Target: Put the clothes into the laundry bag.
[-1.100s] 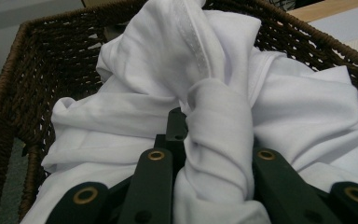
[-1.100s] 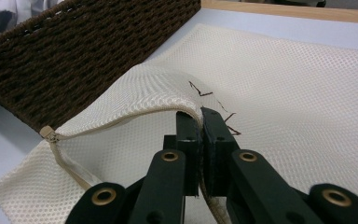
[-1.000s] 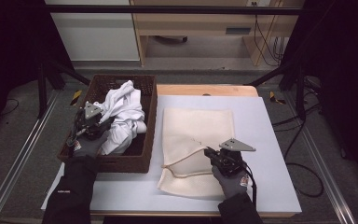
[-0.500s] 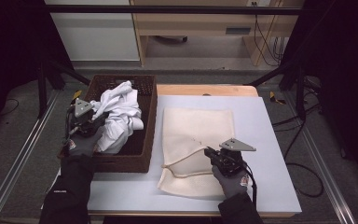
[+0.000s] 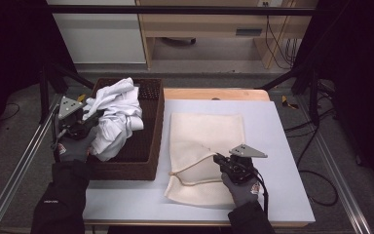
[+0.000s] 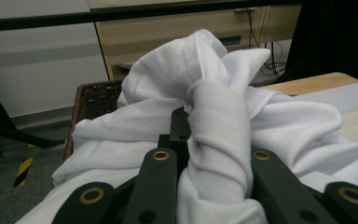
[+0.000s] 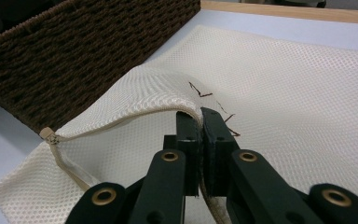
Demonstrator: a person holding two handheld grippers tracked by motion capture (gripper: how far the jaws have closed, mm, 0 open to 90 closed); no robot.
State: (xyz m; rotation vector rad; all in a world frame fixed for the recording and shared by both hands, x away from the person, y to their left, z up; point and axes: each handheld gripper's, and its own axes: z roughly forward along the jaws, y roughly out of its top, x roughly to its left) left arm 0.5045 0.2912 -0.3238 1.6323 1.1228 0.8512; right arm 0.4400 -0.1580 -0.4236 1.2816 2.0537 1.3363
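The white garment (image 6: 214,135) is showing as soft, matt woven cloth, creasing into smooth folds. The basket (image 5: 146,146) is looking like dark brown woven wicker — rough and ribbed. The cream bag (image 7: 279,84) is reading as fine mesh fabric, matt and pitted, with a cord-like hem. The table top (image 5: 282,146) is appearing smooth and matt — pale sheet over a wooden edge. The jaws of both grippers are showing matt black plastic with brassy rivets.
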